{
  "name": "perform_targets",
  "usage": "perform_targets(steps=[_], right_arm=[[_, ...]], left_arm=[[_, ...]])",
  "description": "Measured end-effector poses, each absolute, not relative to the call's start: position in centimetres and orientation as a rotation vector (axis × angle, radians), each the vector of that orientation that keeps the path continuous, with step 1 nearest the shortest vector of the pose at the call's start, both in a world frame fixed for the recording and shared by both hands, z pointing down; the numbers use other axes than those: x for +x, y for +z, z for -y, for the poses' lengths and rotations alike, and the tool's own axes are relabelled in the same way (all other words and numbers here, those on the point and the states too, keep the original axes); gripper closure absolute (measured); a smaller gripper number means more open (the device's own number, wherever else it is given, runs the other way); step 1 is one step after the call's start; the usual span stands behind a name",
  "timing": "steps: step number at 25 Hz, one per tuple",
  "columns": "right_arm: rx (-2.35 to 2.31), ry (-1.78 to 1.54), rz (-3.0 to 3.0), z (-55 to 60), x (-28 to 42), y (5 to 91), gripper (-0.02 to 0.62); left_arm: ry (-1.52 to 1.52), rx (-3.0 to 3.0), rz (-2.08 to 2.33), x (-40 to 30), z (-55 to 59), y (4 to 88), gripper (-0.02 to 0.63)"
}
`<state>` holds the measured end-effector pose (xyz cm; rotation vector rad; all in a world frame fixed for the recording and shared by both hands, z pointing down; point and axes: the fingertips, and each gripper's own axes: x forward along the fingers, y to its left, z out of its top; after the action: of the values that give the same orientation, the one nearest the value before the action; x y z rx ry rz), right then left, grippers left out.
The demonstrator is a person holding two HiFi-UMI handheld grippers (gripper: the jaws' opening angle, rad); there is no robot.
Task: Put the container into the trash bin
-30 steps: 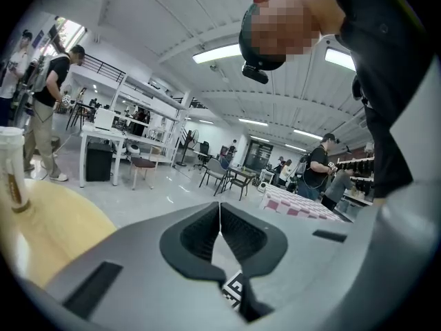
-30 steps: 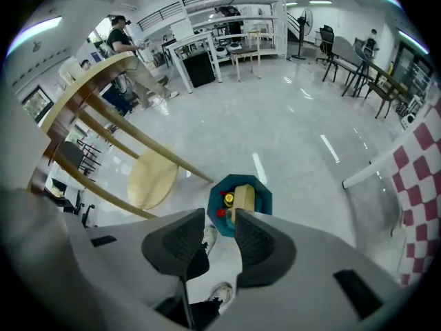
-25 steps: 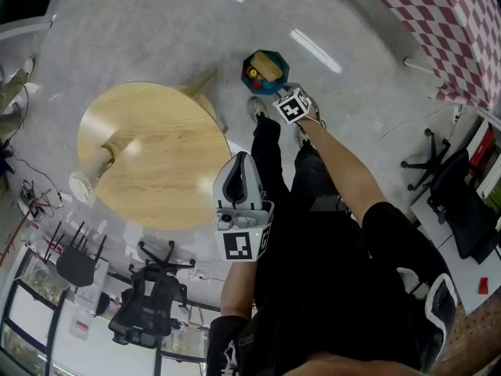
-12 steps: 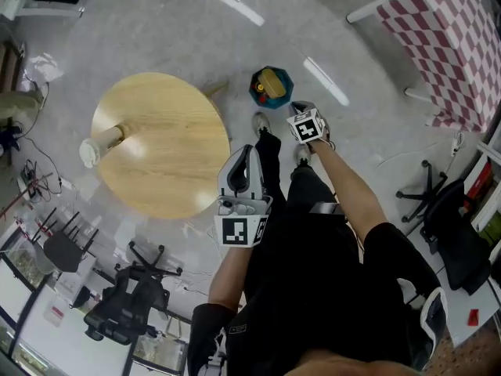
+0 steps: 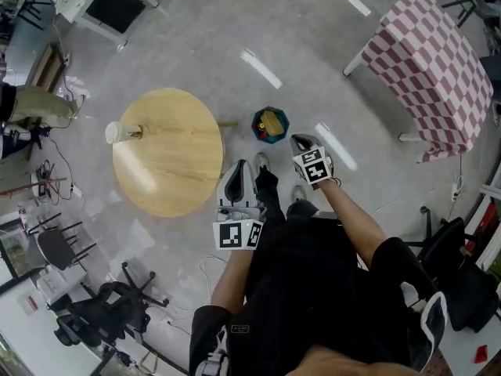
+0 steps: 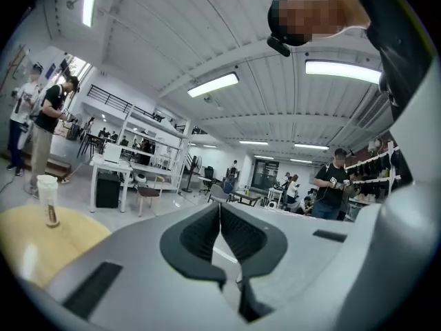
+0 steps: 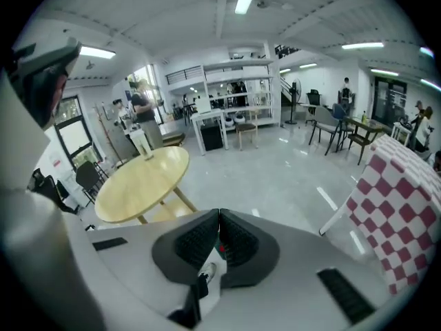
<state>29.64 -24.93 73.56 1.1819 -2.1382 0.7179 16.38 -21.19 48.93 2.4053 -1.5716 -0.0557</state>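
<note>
Broadly, it's a big open workroom w/ a grey glossy floor [image 5: 196, 45] that mirrors the ceiling strip lights. Largest piece on it is a table under a red-white check cloth [image 5: 427, 49], upper right in the head view. Next comes a round wood table [image 5: 168, 163] left of centre, bare but for a cup [image 5: 115, 132] at its far-left edge. Office chairs [image 5: 98, 319] sit lower left.

The bin [image 5: 258, 131], teal, stands on the floor just beside the round table's right edge, btw. it and the check table. The container [image 5: 270, 121], yellow, lies inside the bin.

R gripper [image 5: 301, 141] shows just right of the bin and apart from it, angled downward. Its jaws are pressed together w/ nothing btw. them. L gripper [image 5: 240, 164] shows just off the round table's right edge, below-left of the bin in the head view. Its jaws are likewise closed and grip nothing.

Views differ:
- Only the head view shows the container in the bin.
- In its own view the R gripper [image 7: 218, 216] shows just a sliver of teal and red behind its closed pads. It also shows both tables side-on.
- L gripper [image 6: 220, 207] view misses the bin altogether. It gives the round table's edge, the cup upright, desks, shelving and several people standing far off.
</note>
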Motion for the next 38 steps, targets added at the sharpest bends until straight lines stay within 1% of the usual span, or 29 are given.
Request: perform_targets(steps=[7, 16, 27, 32, 38], right_arm=[[1.234, 0.588, 2.324, 19.6, 32.6, 62.8, 0.568], [1.332, 0.496, 2.467, 14.5, 32.0, 53.0, 0.568], [1.393, 0.381, 2.534, 9.2, 27.9, 47.2, 0.568], [1.399, 0.358, 2.560, 8.1, 25.6, 46.1, 0.568], [1.399, 0.323, 2.557, 7.8, 25.0, 45.8, 0.569]], left_arm=[[-0.098, 2.401, 1.654, 19.0, 13.3, 44.8, 0.592], [-0.143, 2.411, 1.683, 17.4, 8.2, 41.3, 0.592], [-0.180, 2.439, 1.659, 13.6, 5.9, 40.9, 0.594], [-0.185, 2.468, 1.620, 12.5, 6.2, 41.2, 0.592], [-0.199, 2.454, 1.643, 10.9, 6.3, 41.4, 0.592]])
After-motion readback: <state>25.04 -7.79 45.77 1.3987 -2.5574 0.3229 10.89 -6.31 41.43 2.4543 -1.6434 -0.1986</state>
